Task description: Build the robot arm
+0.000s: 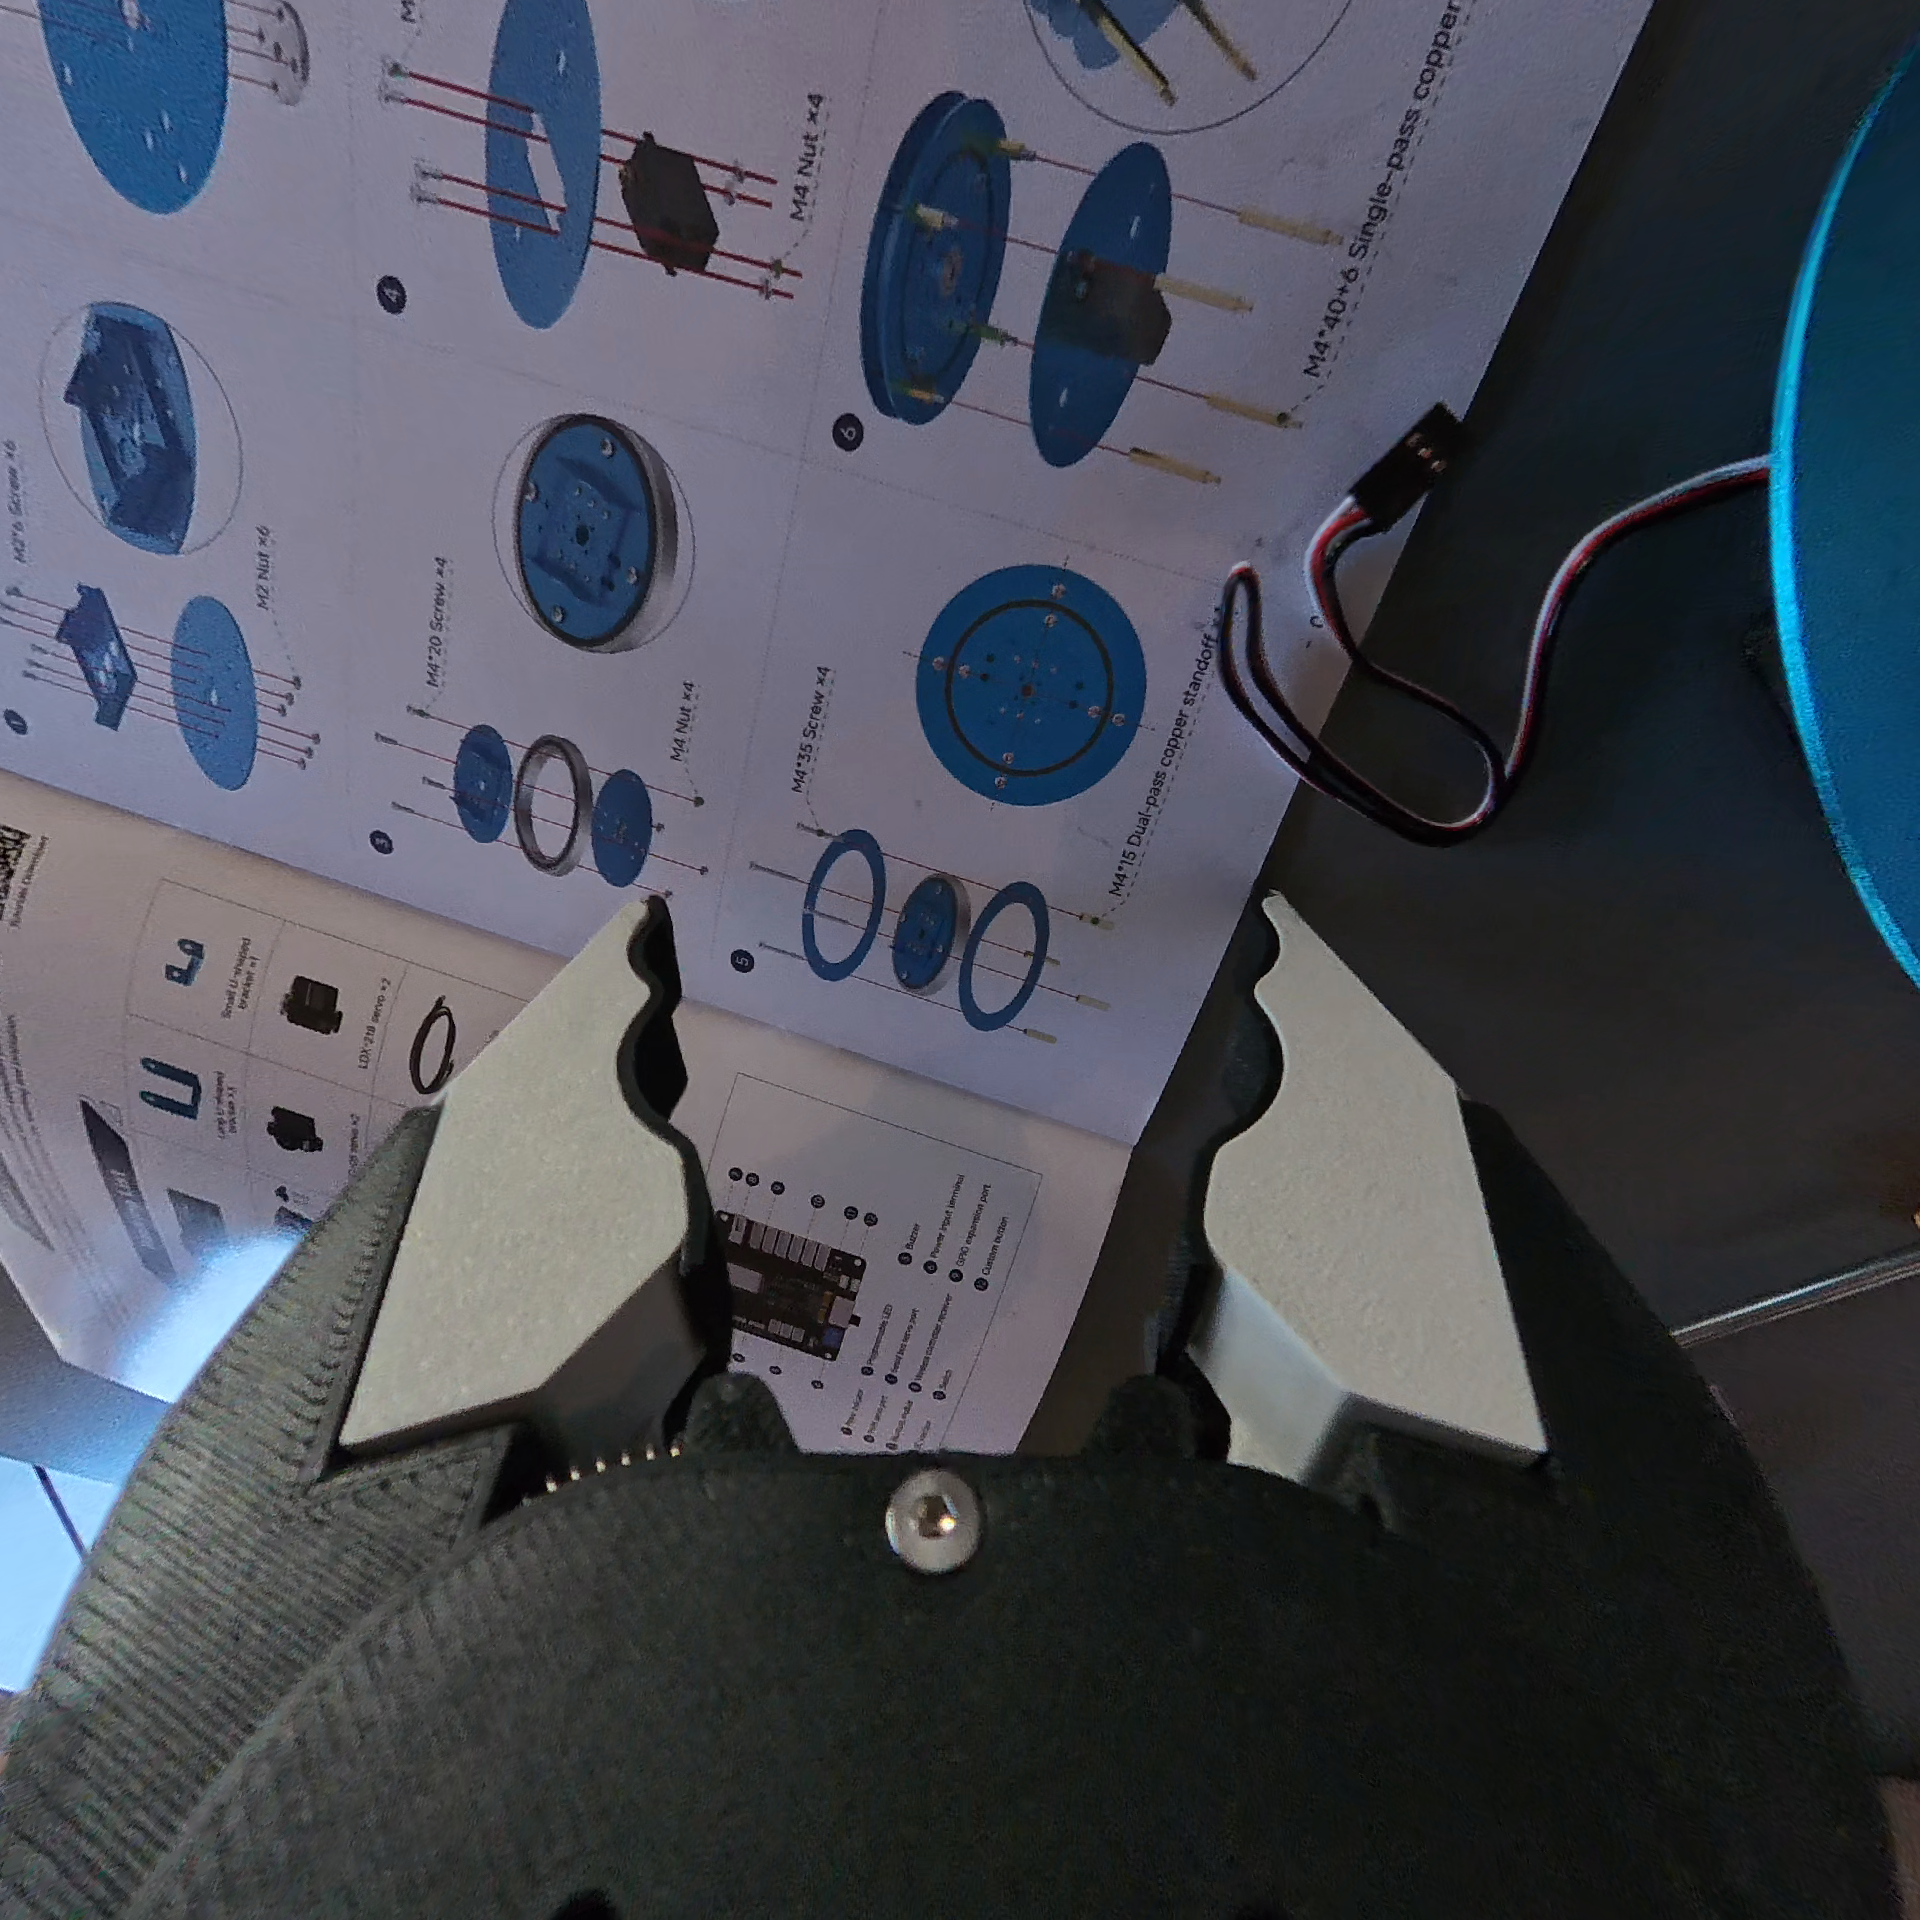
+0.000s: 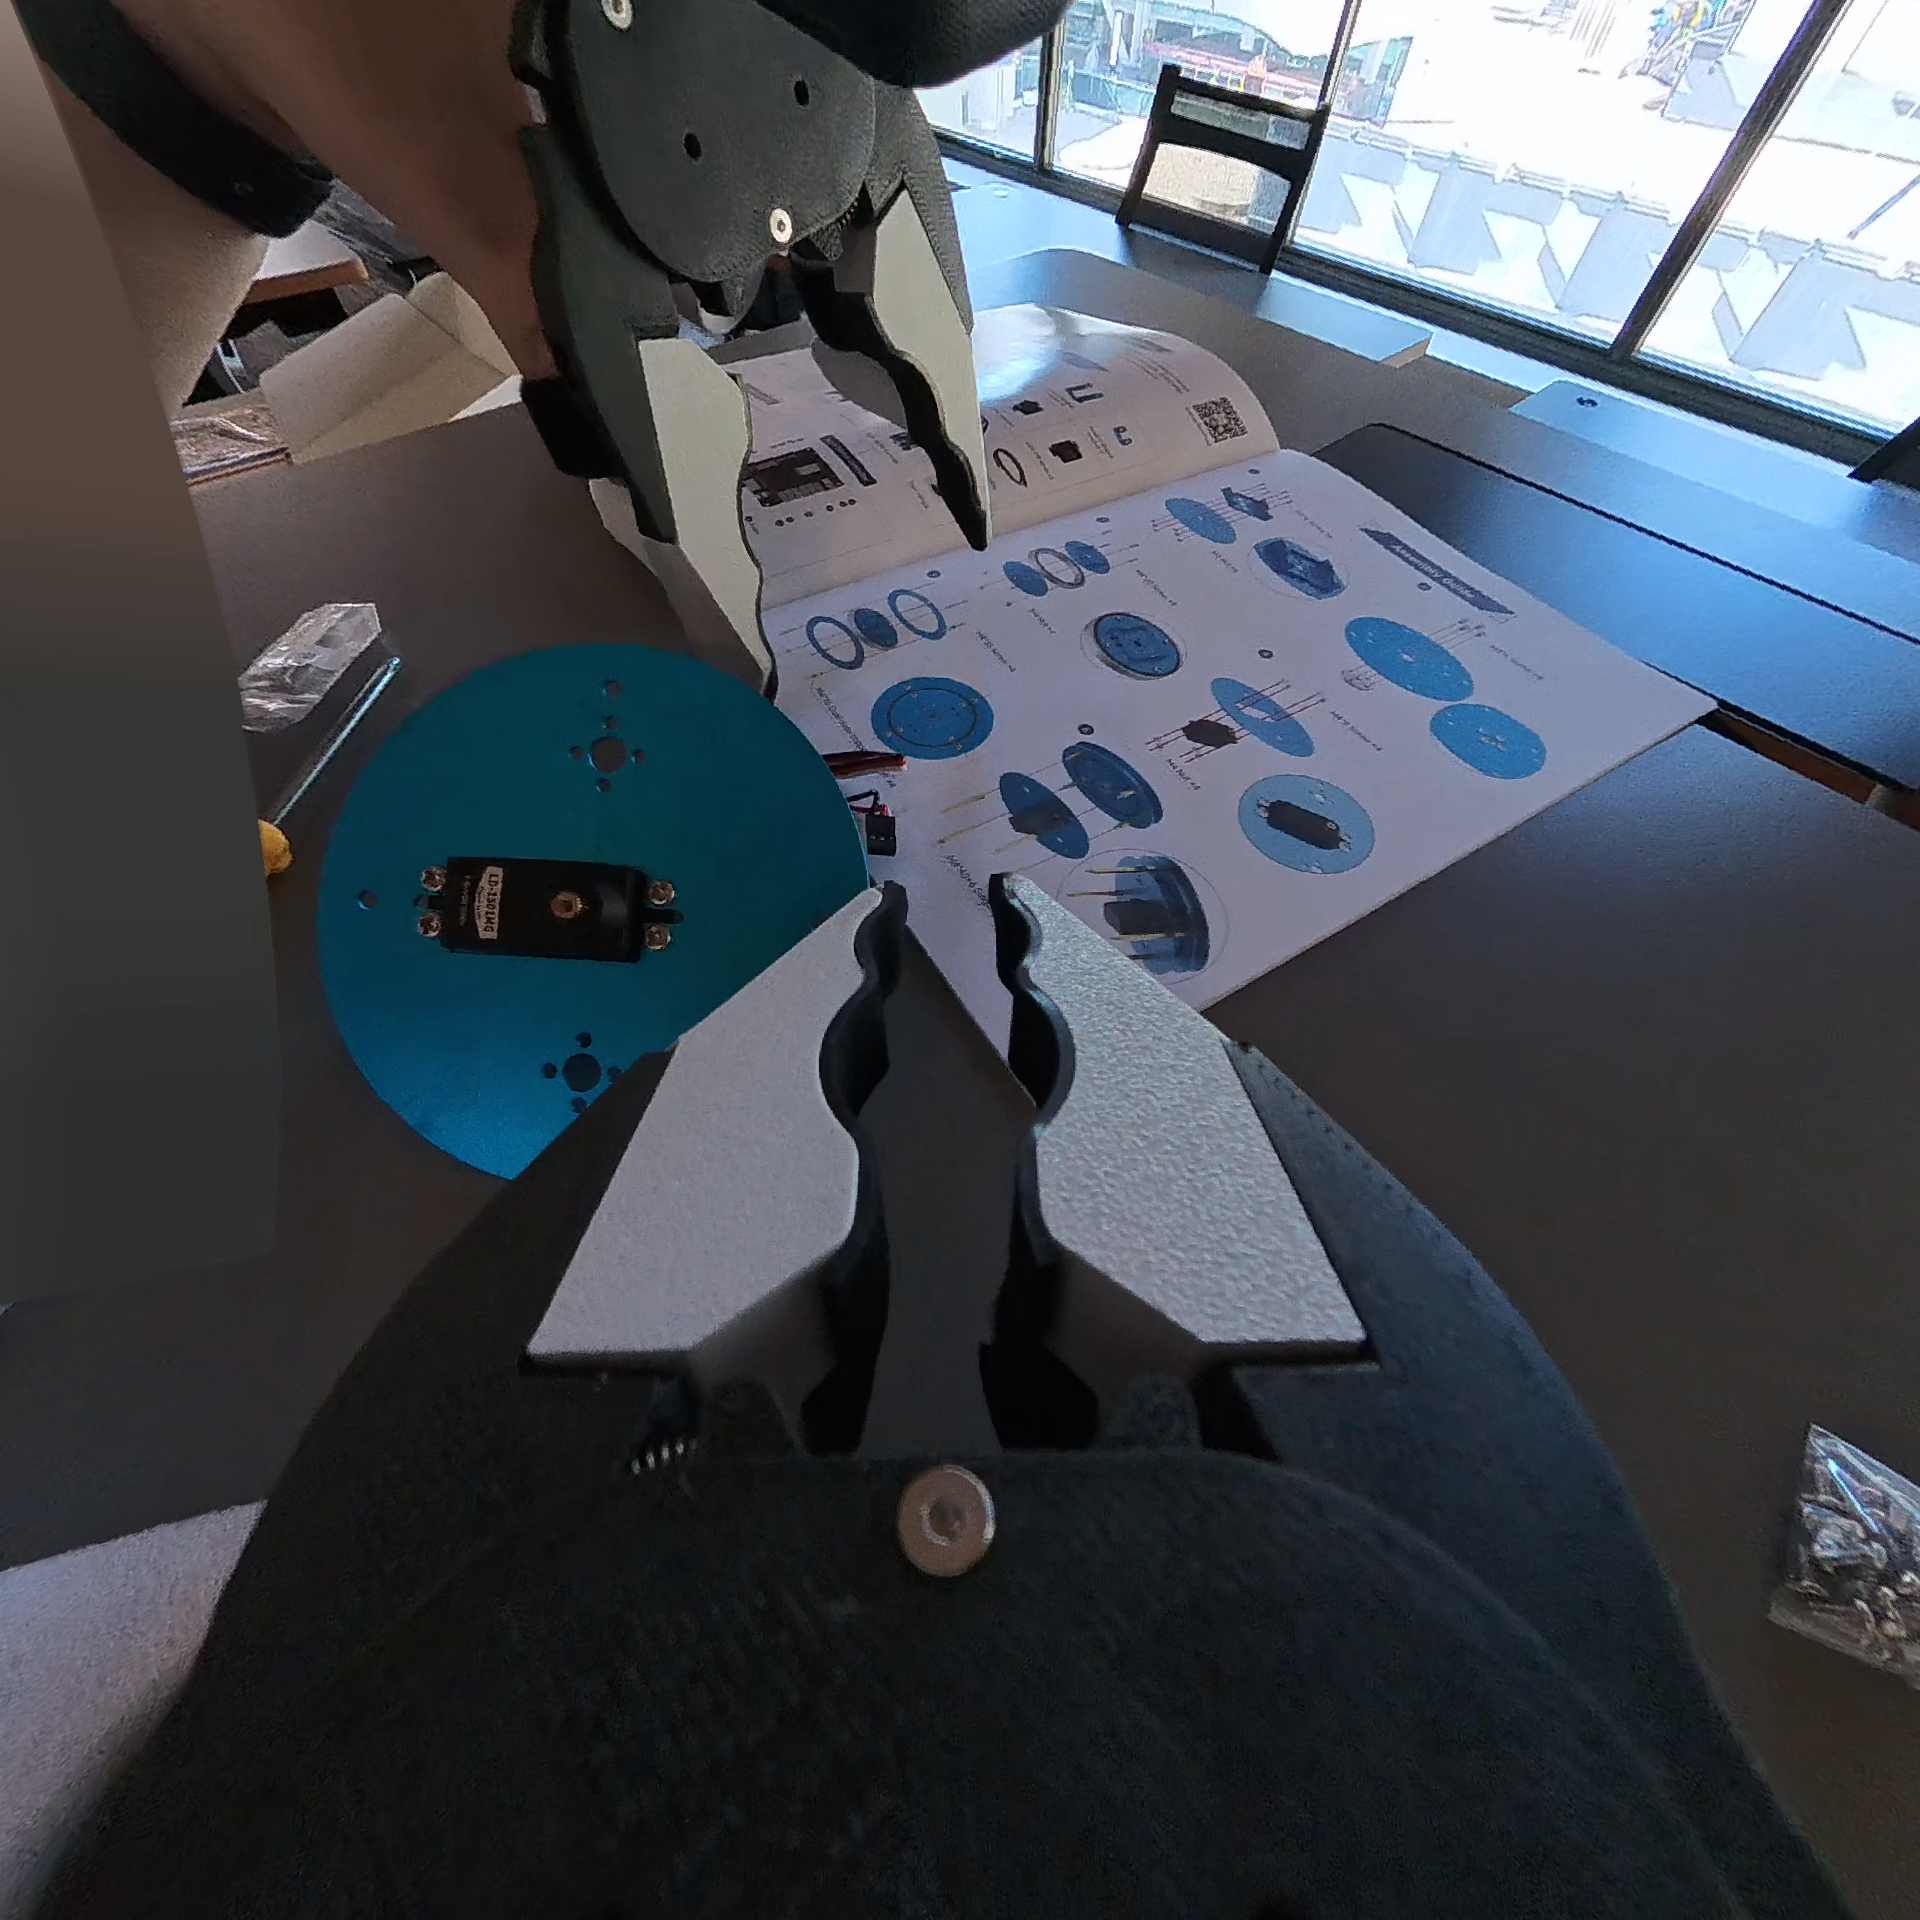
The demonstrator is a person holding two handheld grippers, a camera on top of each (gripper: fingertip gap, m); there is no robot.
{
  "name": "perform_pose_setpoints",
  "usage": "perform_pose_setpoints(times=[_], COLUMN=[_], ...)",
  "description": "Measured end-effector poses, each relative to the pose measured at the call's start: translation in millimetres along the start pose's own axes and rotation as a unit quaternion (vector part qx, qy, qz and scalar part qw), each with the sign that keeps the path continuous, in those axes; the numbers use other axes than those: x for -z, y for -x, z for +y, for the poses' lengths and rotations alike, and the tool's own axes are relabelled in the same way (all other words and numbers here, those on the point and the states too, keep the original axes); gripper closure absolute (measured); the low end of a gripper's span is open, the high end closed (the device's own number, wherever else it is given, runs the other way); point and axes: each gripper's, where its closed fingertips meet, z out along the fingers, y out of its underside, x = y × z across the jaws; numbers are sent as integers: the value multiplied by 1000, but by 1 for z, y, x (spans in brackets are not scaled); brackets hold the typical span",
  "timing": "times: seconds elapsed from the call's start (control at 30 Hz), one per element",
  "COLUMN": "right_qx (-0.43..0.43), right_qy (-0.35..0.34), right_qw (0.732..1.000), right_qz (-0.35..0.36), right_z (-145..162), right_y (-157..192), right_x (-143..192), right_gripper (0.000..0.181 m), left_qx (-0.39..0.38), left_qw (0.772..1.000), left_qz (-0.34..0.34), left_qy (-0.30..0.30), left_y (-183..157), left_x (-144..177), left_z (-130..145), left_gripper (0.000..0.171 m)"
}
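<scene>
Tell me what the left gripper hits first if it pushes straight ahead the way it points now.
The left gripper, open and empty, points down at the open instruction booklet on the dark table. Going straight on, it would likely meet the page first; the servo cable lies off to its right.

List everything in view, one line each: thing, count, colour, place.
Instruction sheet: one, white with blue diagrams, unfolded on the table.
Disc: one, blue, left of the sheet, holes drilled through.
Servo: one, black, mounted at the disc's middle.
Servo cable: one, black, red and white, looped over the sheet's edge.
Screwdriver: one, metal shaft, yellow handle, left of the disc.
Clear bag: one, far left.
Bag of screws: one, silvery, near right.
Table: one, dark.
Chair: one, black, by the window.
Left tongs: open, above the sheet.
Right tongs: slightly open, empty, beside the disc.
</scene>
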Motion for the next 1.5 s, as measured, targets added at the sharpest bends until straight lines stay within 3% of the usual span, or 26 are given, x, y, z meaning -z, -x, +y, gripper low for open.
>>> perform_pose_setpoints(times=[0.3,0.37,0.47,0.57,0.63,0.7,0.77,0.87,0.97,1.1,1.33,1.5], right_qx=[2,-1,-3,-12,-21,-31,-46,-85,-104,-126,-108,-63], right_qy=[2,3,8,14,16,16,26,55,65,105,164,181], right_qw=[1000,1000,1000,1000,999,998,996,992,990,984,979,980], right_qz=[5,6,11,20,28,45,66,72,72,71,62,52], right_z=[1,2,4,7,9,11,16,23,24,24,33,37], right_y=[-3,-5,-8,-12,-17,-25,-37,-48,-54,-62,-76,-72], right_x=[0,0,-1,-1,-2,-2,-5,-16,-27,-42,-71,-74], right_gripper=[165,165,165,160,157,154,142,125,117,92,77,74], left_qx=[44,51,54,43,78,141,235,354,404,419,429,418], left_qw=[999,999,998,998,993,976,945,903,879,884,892,903], left_qz=[15,6,-19,-31,-39,-59,-74,-83,-49,-57,-38,-41], left_qy=[-8,-14,-30,-43,-77,-153,-216,-231,-247,-201,-139,-92], left_y=[9,13,23,30,45,74,109,148,157,159,149,140], left_x=[-4,-4,-3,6,26,52,69,60,45,31,6,4], left_z=[-1,-3,-9,-5,1,5,22,67,84,111,127,133], left_gripper=[64,70,91,89,94,96,97,98,90,68,43,46])
